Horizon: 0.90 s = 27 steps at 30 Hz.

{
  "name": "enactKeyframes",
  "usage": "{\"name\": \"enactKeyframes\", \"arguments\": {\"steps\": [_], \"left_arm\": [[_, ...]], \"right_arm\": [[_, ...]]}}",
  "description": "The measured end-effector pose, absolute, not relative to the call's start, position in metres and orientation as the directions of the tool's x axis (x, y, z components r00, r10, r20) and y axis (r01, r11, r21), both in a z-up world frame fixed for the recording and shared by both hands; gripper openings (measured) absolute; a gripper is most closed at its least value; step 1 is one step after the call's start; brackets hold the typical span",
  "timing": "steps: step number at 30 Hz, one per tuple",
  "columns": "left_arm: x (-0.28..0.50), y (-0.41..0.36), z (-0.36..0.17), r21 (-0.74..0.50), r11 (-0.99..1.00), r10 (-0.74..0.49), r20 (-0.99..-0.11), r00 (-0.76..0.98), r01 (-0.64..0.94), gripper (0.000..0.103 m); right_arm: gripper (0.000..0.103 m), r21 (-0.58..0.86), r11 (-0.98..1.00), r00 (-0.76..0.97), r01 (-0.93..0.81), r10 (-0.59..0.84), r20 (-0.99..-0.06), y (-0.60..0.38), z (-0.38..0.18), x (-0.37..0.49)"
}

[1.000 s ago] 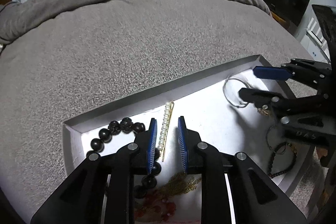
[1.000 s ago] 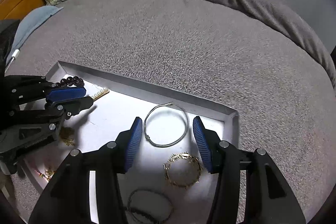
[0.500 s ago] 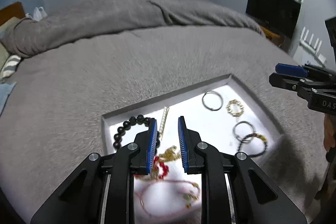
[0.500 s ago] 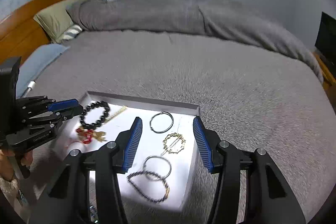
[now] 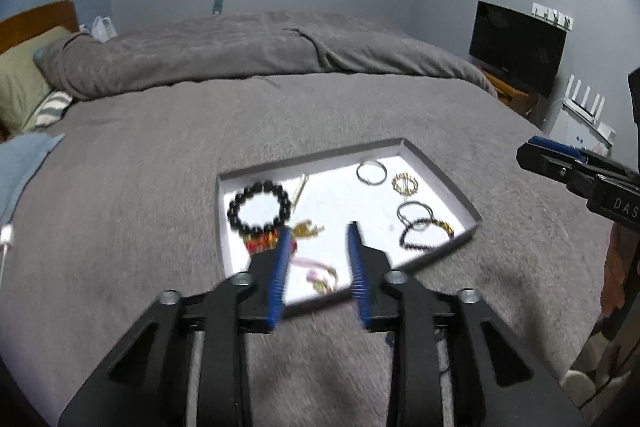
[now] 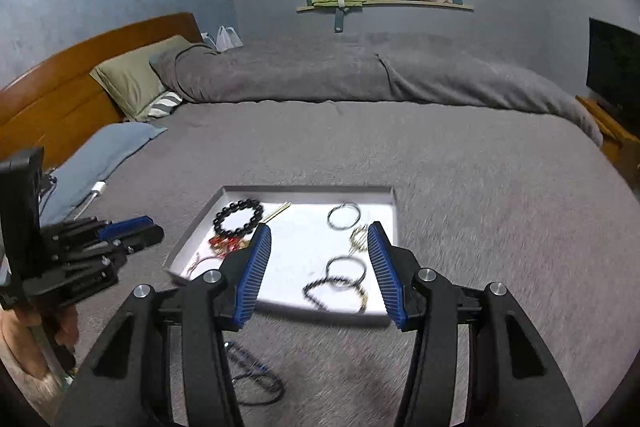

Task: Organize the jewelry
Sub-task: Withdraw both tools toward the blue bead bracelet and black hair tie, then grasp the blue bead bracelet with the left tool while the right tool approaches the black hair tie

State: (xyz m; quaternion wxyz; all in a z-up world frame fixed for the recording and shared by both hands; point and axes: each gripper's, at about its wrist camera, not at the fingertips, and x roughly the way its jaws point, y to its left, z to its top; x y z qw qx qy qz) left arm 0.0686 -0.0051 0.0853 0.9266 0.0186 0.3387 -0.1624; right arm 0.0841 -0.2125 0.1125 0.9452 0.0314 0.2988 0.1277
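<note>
Grey bedspread (image 5: 168, 163) covers the whole bed, with a blue-grey wall, a teal curtain and a cluttered shelf behind it, plus a dark TV (image 5: 518, 47) off to one side. Sitting on the bedspread is a shallow white tray (image 6: 394, 211) with the jewelry spread out in it. Black bead bracelet (image 5: 259, 205) lies in the far corner on the headboard side, with a thin gold pin (image 5: 300, 187) just beside it and a red and gold tangle (image 5: 266, 241) a bit nearer. Over by the opposite edge there's a silver bangle (image 5: 372, 171), a gold chain bracelet (image 5: 405, 183) near it, then another silver ring (image 5: 415, 211) overlapping a dark beaded strand (image 5: 426, 239) toward the near corner. A pinkish loop (image 5: 316, 267) sits at the near edge. Left gripper (image 5: 318, 247) hangs above the near edge of the tray, jaws have just been opening, fairly narrow gap, nothing between them. Right gripper (image 6: 318, 251) is also over the near edge, jaws about halfway apart and empty. A dark cord (image 6: 256, 375) lies on the bedspread off the tray, under the right gripper.
</note>
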Motion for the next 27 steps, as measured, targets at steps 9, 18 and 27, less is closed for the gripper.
{"name": "enactKeyframes", "arguments": {"steps": [9, 18, 27], "left_arm": [[0.051, -0.003, 0.035, -0.093, 0.959, -0.261, -0.662, 0.703, 0.269, 0.068], [0.047, -0.011, 0.015, -0.052, 0.954, -0.256, -0.66, 0.706, 0.296, 0.078], [0.047, -0.025, 0.002, -0.044, 0.937, -0.285, -0.672, 0.683, 0.347, 0.079]], "right_arm": [[0.073, 0.135, 0.973, 0.789, -0.189, 0.232, -0.568, -0.212, 0.062, 0.049], [0.097, 0.116, 0.977, 0.778, -0.178, 0.212, -0.592, -0.221, 0.027, 0.033], [0.098, 0.071, 0.97, 0.74, -0.234, 0.225, -0.634, -0.213, 0.005, 0.027]]}}
